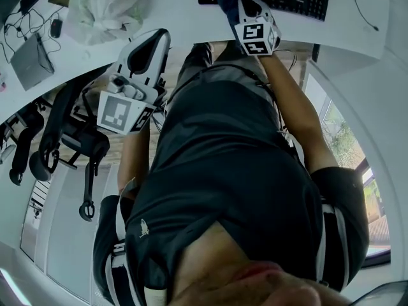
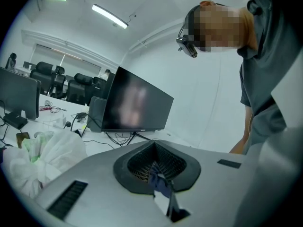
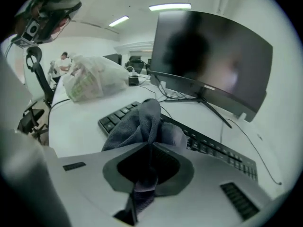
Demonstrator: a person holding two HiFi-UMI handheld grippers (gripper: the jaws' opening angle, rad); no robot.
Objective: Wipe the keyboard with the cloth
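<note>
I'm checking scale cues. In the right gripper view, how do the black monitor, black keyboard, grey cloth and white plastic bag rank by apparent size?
Largest to smallest:
1. black monitor
2. black keyboard, partly hidden
3. grey cloth
4. white plastic bag
Cloth over bag is unsure: the cloth sits nearest the lens.

Blue-grey cloth (image 3: 142,119) on black keyboard (image 3: 213,148). White desk (image 3: 80,122) beneath keyboard. Left of keyboard, see-through white bag (image 3: 90,79), green inside. Black-and-white square pattern on cube (image 1: 257,37) by keyboard.
</note>
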